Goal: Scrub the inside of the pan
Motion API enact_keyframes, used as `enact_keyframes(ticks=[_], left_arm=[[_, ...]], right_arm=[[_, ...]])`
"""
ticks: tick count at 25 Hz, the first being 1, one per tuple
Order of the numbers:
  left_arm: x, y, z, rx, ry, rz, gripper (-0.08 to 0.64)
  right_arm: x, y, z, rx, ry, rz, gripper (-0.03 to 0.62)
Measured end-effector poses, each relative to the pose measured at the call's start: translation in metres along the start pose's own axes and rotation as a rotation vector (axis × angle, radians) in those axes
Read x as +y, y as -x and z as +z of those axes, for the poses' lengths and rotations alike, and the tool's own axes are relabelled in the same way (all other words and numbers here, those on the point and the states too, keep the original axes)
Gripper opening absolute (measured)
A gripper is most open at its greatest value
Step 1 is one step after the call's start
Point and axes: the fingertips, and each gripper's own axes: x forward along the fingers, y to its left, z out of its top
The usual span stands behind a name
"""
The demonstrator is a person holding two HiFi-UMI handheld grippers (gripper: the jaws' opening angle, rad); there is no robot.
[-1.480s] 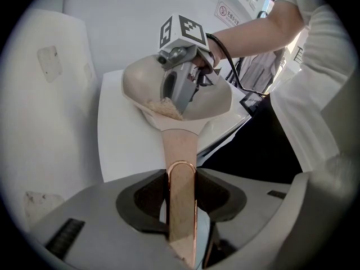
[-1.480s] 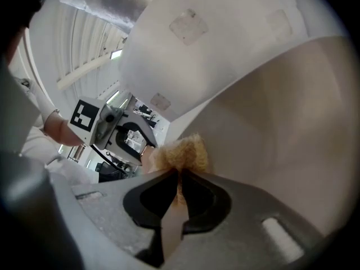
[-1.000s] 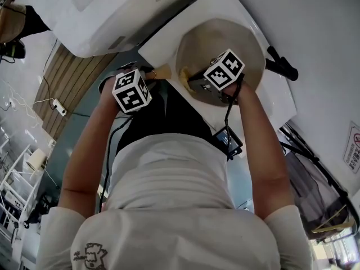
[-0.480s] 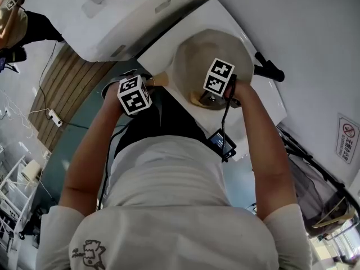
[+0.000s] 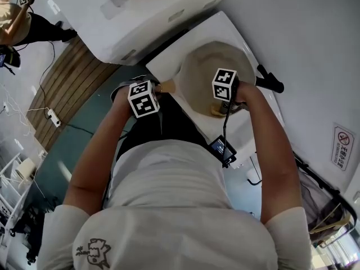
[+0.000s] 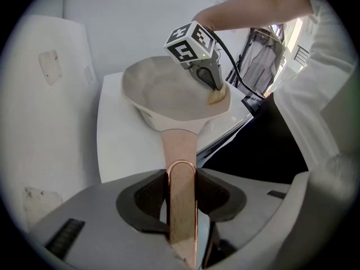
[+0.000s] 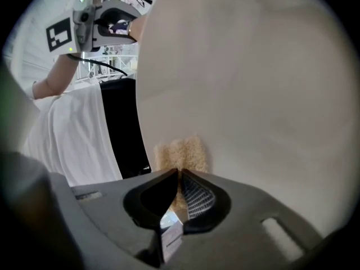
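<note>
The pan [image 5: 222, 66] sits on the white table [image 5: 181, 56], close to the near left edge. Its handle [image 6: 179, 167] juts out past that edge over the floor.

The left tool [image 6: 181, 189] is clenched on the handle, one jaw pressed against each side. The right tool [image 7: 179, 176] reaches into the bowl with its jaws pinched on a tan scrub pad [image 7: 181, 149]. The pad lies against the inner wall just inside the near rim, at the rim's right part as seen from the head view.

The far and left parts of the bowl are open and unobstructed. A black object [image 5: 271, 81] lies on the table just beyond the pan's right rim. A strip of bare table shows between the pan and the far left edge. A large white unit [image 5: 129, 16] stands past that edge, across a dark gap. The person's torso is close to the table's near side.
</note>
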Motion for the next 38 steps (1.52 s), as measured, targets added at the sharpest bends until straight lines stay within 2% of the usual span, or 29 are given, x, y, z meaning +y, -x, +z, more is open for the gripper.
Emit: enact_keyframes(ticks=[6,12,15,18,22,28,32,35,38], left_arm=[[-0.003,0.001,0.0,-0.004,0.006,-0.023,0.153],[-0.002,0.001,0.001,-0.006,0.001,-0.028,0.153],[-0.005,0.002,0.001,-0.005,-0.004,-0.043,0.153],[-0.004,0.001,0.001,-0.01,-0.004,-0.042,0.153],[-0.004,0.002,0.0,0.002,0.0,-0.044,0.153],[-0.003,0.002,0.001,-0.006,0.001,-0.04,0.153],[-0.003,0.001,0.002,-0.007,-0.005,-0.044,0.153],[0.001,0.001,0.001,-0.011,0.004,-0.021,0.153],[0.003,0.002,0.001,-0.012,0.011,-0.006,0.153]], right_arm=[[-0.038,0.022,-0.035,0.182,-0.088,-0.235,0.025],[-0.076,0.05,-0.045,0.228,-0.165,-0.481,0.025],[-0.12,0.055,-0.031,0.178,-0.136,-0.646,0.025],[-0.131,0.089,-0.025,0.126,-0.137,-0.828,0.025],[-0.141,0.108,-0.013,0.039,-0.122,-0.971,0.025],[-0.15,0.151,0.015,-0.139,-0.069,-1.236,0.025],[-0.149,0.173,0.031,-0.242,-0.03,-1.342,0.025],[-0.146,0.185,0.05,-0.356,0.007,-1.363,0.025],[-0.142,0.19,0.065,-0.402,0.057,-1.388,0.025]])
